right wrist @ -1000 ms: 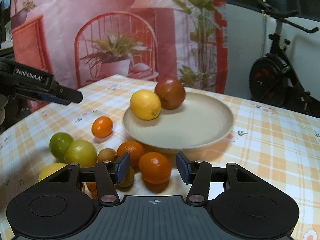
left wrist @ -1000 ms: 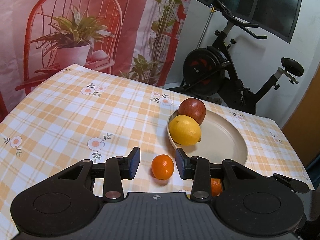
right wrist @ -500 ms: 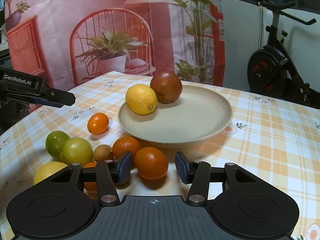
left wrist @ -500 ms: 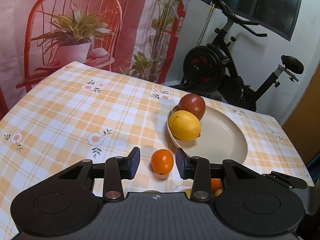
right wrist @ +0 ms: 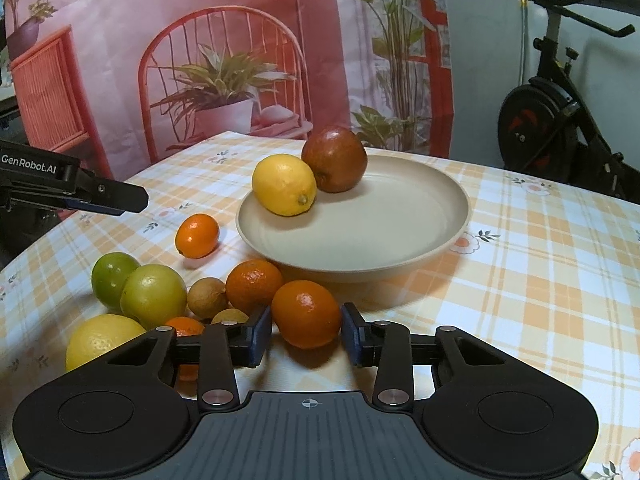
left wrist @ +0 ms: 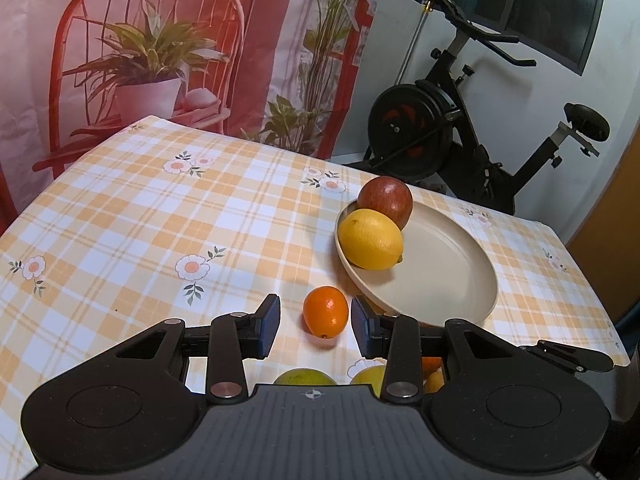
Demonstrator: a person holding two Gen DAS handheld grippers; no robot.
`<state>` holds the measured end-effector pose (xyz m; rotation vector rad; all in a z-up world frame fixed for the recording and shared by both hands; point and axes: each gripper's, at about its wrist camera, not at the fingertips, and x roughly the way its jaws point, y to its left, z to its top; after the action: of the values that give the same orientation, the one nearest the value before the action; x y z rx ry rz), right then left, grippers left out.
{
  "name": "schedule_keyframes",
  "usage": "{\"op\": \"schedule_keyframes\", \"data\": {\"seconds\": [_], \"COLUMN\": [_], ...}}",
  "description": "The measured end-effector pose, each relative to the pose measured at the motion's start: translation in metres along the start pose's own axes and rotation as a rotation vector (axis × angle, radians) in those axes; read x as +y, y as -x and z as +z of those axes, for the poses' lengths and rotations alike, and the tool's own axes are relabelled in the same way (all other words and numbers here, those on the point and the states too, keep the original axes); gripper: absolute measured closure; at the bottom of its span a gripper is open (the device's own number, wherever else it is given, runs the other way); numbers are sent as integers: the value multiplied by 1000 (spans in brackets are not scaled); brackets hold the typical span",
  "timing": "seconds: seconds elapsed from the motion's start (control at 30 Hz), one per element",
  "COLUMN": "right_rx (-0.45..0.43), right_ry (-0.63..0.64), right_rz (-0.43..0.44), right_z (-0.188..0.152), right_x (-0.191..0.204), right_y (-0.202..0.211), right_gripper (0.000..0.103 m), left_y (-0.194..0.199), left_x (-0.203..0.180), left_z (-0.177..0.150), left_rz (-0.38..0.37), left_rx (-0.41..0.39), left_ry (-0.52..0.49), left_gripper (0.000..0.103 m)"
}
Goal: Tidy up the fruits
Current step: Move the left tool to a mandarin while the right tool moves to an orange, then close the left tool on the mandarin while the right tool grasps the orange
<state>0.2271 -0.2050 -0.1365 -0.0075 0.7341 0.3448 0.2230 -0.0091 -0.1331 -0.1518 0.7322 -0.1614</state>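
- An orange (right wrist: 306, 314) is seen on the checked counter (right wrist: 540, 300), between the fingers of the right gripper (right wrist: 306, 336), just in front of a beige plate (right wrist: 400, 256); the fingers are closing, the blue pads appear to touch or nearly touch its two sides, and a firm hold cannot be confirmed.
- The left gripper (left wrist: 314, 330) is held above the counter with its fingers partly open and nothing gripped; a small orange fruit (left wrist: 325, 311) is seen beyond and between them, lying on the counter just beside the plate's near rim.
- On the plate a lemon (right wrist: 285, 184) and a red apple (right wrist: 335, 159) are set touching, at the far left side; the rest of the plate is bare.
- It is judged that the grip should be finished gently and centred on the widest part, since round peel can slip forward from flat pads; the fruit should be lifted clear of the raised rim before it is carried over.
- Close at the left of the held orange, a second orange (right wrist: 254, 286), a small brown fruit (right wrist: 207, 297), two green fruits (right wrist: 136, 288) and a yellow fruit (right wrist: 102, 338) are clustered; these may be nudged by the left finger.
- Open room is seen to the right on the counter; the bare right half of the plate seems the safest landing spot, away from the lemon and apple.
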Motion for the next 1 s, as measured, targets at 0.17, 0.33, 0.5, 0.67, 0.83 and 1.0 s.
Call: {"op": "schedule_keyframes", "data": {"seconds": [0.17, 0.33, 0.5, 0.67, 0.83, 1.0], "right_rx": [-24, -97, -141, -163, -185, -193], "right_ry": [-17, -61, -98, -104, -124, -124], "right_rz": [-5, -7, -17, -14, -20, -18], "right_z": [-2, -5, -6, -7, -7, -7], "right_x": [-2, -11, -18, -20, -24, -24], "right_y": [5, 17, 24, 27, 30, 31], "right_gripper": [69, 69, 69, 69, 69, 68], "left_y": [0, -1, -14, -37, -57, -64], "left_x": [0, 2, 5, 4, 5, 7], "left_z": [-1, 2, 9, 18, 20, 19], "left_rz": [5, 2, -20, -40, -49, -40], "left_rx": [7, 21, 65, 115, 185, 220], "left_ry": [-1, 8, 41, 61, 48, 19], "left_gripper": [60, 56, 54, 54, 54, 54]}}
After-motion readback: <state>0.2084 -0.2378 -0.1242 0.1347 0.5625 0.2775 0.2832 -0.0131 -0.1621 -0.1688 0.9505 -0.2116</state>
